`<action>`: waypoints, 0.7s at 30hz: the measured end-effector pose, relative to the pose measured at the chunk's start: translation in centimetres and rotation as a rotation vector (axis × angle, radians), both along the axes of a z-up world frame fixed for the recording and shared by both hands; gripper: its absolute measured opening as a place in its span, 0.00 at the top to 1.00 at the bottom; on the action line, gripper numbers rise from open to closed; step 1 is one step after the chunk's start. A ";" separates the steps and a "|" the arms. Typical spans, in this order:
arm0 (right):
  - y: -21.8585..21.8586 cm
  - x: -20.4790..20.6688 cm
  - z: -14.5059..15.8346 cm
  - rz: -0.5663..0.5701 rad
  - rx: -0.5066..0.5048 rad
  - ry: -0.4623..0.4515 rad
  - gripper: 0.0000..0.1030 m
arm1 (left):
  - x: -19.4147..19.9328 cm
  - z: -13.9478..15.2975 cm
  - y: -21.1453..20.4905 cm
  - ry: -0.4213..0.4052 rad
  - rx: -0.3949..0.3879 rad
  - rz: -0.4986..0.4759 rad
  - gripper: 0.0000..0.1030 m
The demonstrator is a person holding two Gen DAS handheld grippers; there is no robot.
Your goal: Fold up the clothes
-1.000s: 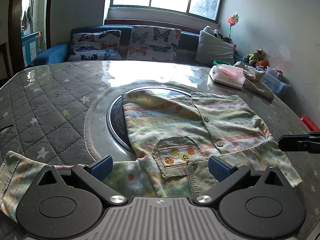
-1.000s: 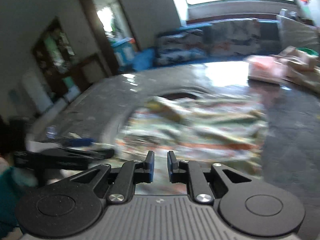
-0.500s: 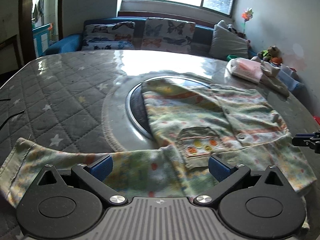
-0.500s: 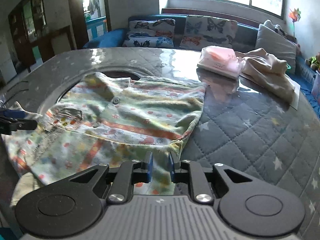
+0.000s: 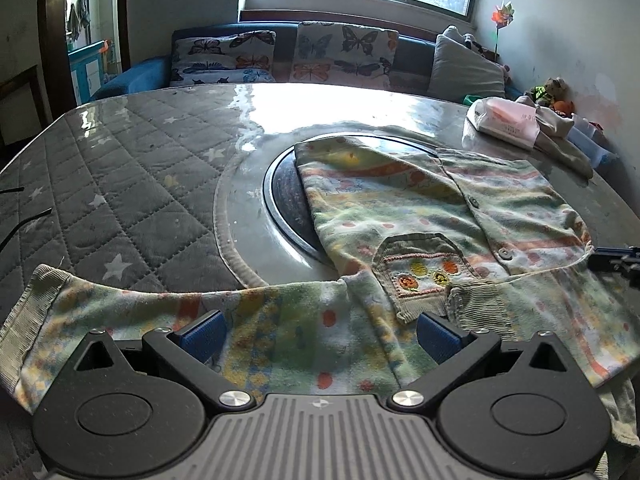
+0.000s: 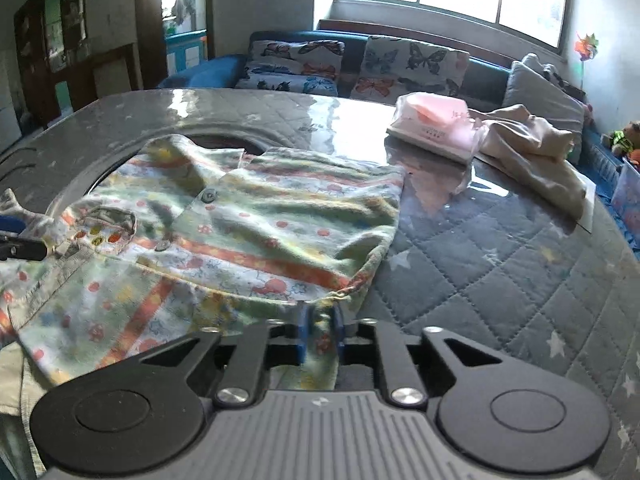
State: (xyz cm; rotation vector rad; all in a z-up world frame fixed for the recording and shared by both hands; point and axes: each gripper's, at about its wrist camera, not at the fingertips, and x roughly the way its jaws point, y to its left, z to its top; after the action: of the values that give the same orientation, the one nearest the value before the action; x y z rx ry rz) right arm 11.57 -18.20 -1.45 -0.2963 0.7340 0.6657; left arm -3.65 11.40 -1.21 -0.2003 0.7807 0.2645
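A child's patterned green and orange buttoned shirt (image 5: 424, 216) with a small embroidered pocket (image 5: 420, 268) lies on the quilted grey table; it also shows in the right wrist view (image 6: 256, 224). One sleeve (image 5: 168, 312) stretches left along the near edge. My left gripper (image 5: 320, 334) is open, its blue pads just above the sleeve and lower shirt. My right gripper (image 6: 319, 330) is nearly shut with the shirt's near hem between its blue pads. The right gripper's tip also shows at the right edge of the left wrist view (image 5: 616, 258).
A round dark inset (image 5: 288, 204) sits in the table middle under the shirt. A pink tissue pack (image 6: 434, 122) and a beige garment (image 6: 532, 152) lie at the far right. A sofa with butterfly cushions (image 5: 288, 58) stands behind the table.
The right gripper swung round from the left side to the shirt's right hem and closed on it. The left gripper backed away a little, so more sleeve shows in front of it.
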 end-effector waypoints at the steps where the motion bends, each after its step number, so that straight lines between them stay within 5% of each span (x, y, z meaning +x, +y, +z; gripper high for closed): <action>1: -0.2 0.0 0.2 -0.006 0.006 -0.001 0.98 | 0.0 0.0 0.0 0.000 0.002 -0.001 0.00; 7: -0.6 0.3 0.7 -0.034 0.035 0.028 0.96 | 0.2 -0.2 -0.1 0.001 0.008 -0.004 0.00; 12: -0.1 0.9 0.8 -0.064 0.065 0.063 0.79 | 0.2 -0.2 0.0 0.001 0.011 -0.006 0.00; 16: 1.0 0.7 0.0 -0.066 0.006 0.047 0.81 | 0.1 -0.2 0.1 -0.001 0.009 -0.008 0.00; 18: 1.2 0.4 0.1 -0.062 -0.024 0.016 0.95 | 0.1 -0.3 0.1 -0.002 0.013 -0.009 0.00; 21: 0.7 0.1 0.4 -0.071 -0.032 -0.020 0.97 | 0.1 -0.3 0.1 -0.004 0.015 -0.011 0.00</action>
State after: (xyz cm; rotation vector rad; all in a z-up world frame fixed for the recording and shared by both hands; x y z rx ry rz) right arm 11.63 -17.47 -1.07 -0.3047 0.7333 0.5830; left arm -3.55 11.49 -1.51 -0.1822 0.7753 0.2591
